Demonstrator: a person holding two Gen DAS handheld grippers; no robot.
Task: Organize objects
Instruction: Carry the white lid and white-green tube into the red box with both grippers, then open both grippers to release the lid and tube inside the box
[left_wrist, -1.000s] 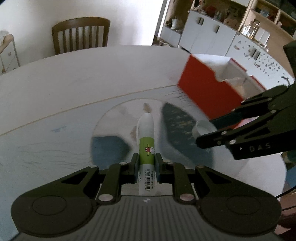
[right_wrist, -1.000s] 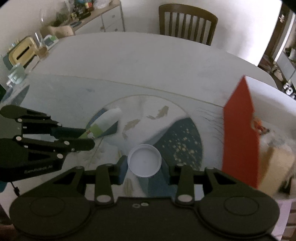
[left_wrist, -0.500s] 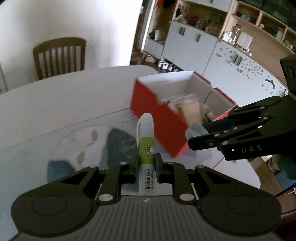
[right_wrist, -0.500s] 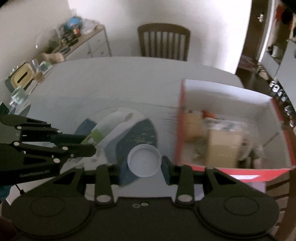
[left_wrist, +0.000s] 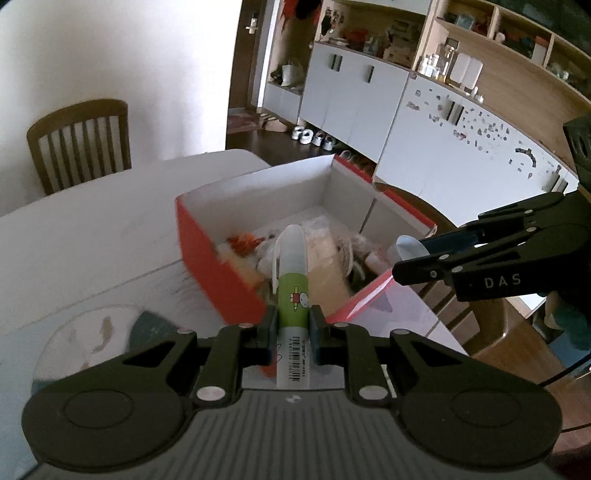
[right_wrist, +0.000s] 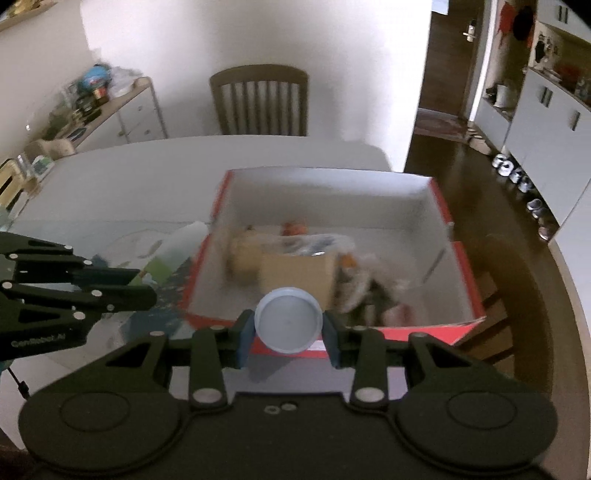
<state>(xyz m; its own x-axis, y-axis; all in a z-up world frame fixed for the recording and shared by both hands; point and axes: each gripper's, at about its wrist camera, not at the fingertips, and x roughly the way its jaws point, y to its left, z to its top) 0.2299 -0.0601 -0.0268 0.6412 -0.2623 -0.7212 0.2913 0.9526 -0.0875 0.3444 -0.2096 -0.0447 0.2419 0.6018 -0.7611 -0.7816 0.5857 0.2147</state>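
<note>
Left claw (left_wrist: 292, 326): closed tight on a green-and-white marker pen (left_wrist: 292, 280), held just above the near red wall of the box.
Right claw (right_wrist: 288, 334): partly closed, pinching a round white cap (right_wrist: 288, 321) by its rim over the box's near edge.
Box (right_wrist: 439, 206): red outside, white inside, open on the white counter (right_wrist: 147, 166), holding blurred clutter.

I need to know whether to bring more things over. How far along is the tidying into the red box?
Partly done: the red box already holds a jumble of items, including a cardboard piece. In hand: the left gripper is shut on a green-labelled marker, and the right gripper is shut on a round white lid. Both are at the box; neither is released yet.
</note>
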